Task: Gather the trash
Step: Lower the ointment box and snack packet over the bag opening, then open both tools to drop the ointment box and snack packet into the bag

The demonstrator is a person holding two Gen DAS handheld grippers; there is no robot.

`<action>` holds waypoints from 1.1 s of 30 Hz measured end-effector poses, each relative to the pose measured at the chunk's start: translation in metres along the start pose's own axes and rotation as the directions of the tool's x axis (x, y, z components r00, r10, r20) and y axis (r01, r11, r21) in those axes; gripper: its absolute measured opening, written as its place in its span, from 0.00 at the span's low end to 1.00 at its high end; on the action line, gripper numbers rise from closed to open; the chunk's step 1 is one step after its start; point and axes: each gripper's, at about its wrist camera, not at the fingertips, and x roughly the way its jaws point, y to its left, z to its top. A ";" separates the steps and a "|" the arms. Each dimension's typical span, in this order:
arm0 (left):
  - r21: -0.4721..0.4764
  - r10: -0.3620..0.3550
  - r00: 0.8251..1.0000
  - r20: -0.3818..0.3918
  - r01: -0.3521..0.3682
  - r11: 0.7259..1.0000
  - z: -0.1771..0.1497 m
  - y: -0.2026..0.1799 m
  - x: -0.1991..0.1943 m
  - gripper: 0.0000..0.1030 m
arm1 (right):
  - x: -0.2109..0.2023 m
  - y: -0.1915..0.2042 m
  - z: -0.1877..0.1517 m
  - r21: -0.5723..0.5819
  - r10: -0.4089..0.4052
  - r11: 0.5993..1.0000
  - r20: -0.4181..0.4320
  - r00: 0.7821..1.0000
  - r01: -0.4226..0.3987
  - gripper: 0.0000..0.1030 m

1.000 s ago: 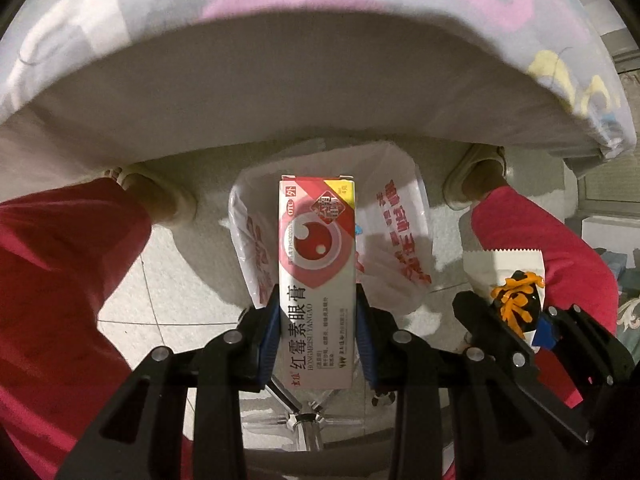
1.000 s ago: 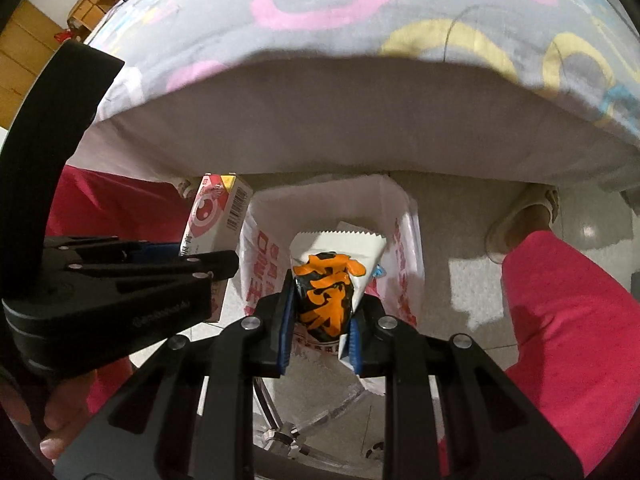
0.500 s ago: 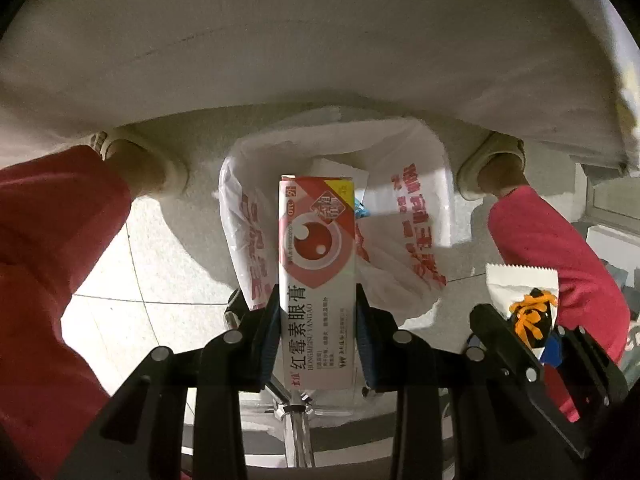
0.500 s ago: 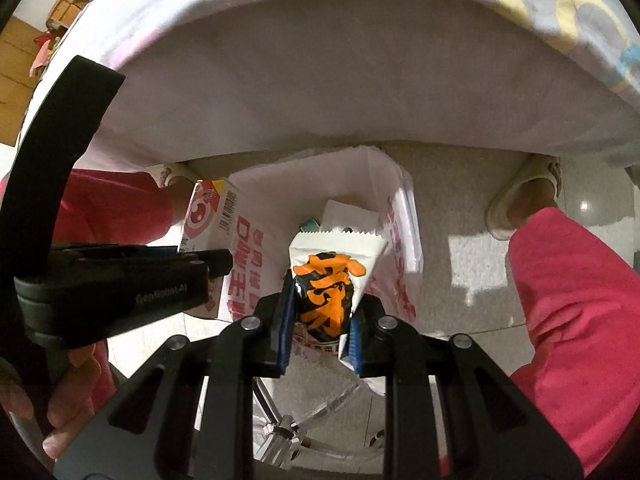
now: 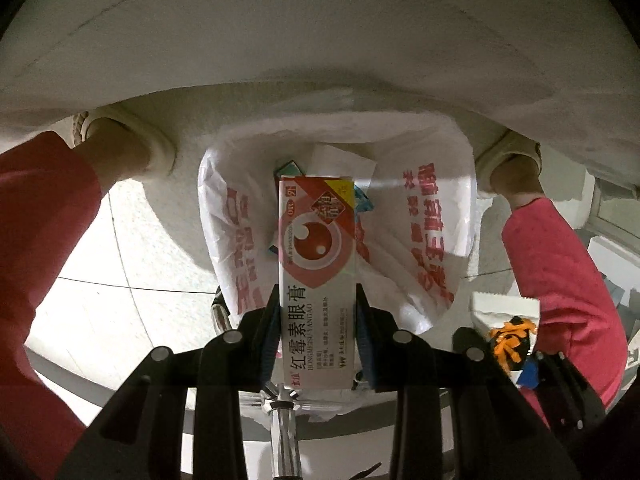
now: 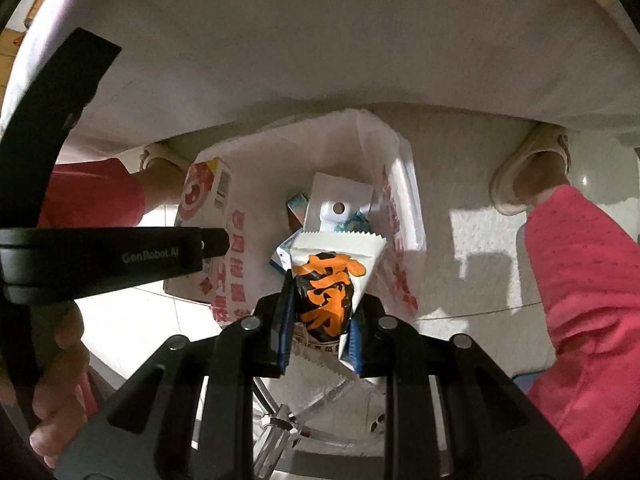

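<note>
Mid-delivery — left gripper [image 5: 316, 336] pinching the ointment box [image 5: 317, 280], right gripper [image 6: 320, 316] pinching the snack wrapper [image 6: 326, 292], both above the open white plastic bag [image 6: 394, 184] on the floor. Next — centre over the mouth, then release.

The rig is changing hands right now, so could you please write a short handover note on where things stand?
Left gripper: shut on the eye ointment box, over the white trash bag.
Right gripper: shut on the orange snack wrapper, also above the bag's mouth.
Done: some packaging already lies inside the bag on the floor.
Left: release both items into the bag.
</note>
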 end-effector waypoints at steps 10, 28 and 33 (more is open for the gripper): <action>-0.034 -0.014 0.997 -0.070 0.012 0.999 0.008 0.003 0.022 0.32 | 0.022 0.002 0.004 -0.002 0.010 1.000 -0.061 0.998 -0.010 0.21; -0.072 0.002 0.994 -0.109 -0.010 0.997 0.015 0.007 0.035 0.60 | 0.025 0.003 0.006 -0.003 0.025 1.000 -0.076 0.997 -0.025 0.46; -0.084 0.015 0.996 -0.082 -0.022 0.996 0.012 0.010 0.030 0.61 | 0.024 0.004 0.008 0.000 0.023 1.000 -0.074 0.997 -0.023 0.46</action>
